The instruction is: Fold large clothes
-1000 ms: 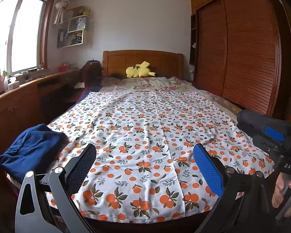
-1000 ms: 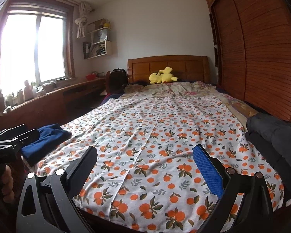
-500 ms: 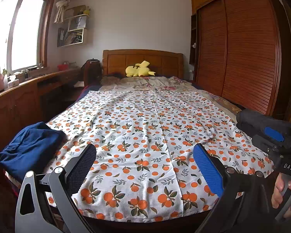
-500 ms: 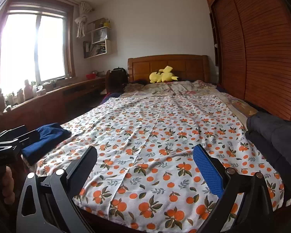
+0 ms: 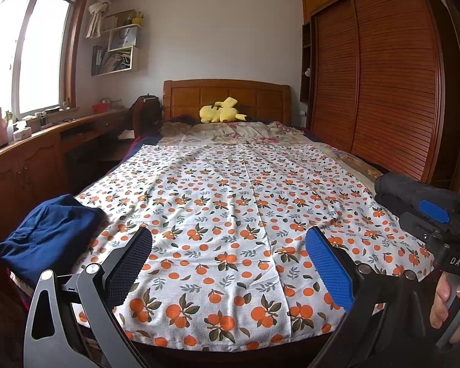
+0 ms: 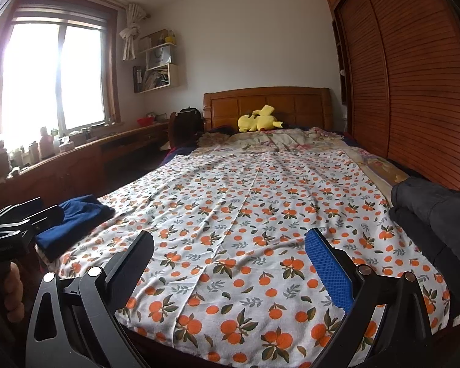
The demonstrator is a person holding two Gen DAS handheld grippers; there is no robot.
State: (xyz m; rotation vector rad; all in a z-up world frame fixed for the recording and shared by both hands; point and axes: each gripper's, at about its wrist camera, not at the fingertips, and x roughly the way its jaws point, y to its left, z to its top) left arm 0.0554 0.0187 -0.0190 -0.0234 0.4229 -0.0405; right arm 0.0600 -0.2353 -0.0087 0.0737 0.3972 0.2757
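Both claws, the left claw [image 5: 228, 273] and the right claw [image 6: 230, 276], are held spread and empty above the foot of the bed [image 5: 224, 348]. An orange-print cloth [image 5: 245, 202] is spread flat over the bed straight ahead of them, its long axis running away toward the headboard [image 5: 227, 98], its near hem just below both claws. Neither claw is judged clearly nearer, so each near corner can be taken by the claw on its own side.

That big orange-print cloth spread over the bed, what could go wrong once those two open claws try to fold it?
The white orange-print cloth is wide, and the left gripper and right gripper, both open, hover near its front edge; a pinch might catch the bedding beneath. Dragging it could also snag the folded navy blue garment or the dark grey garment lying on its corners.
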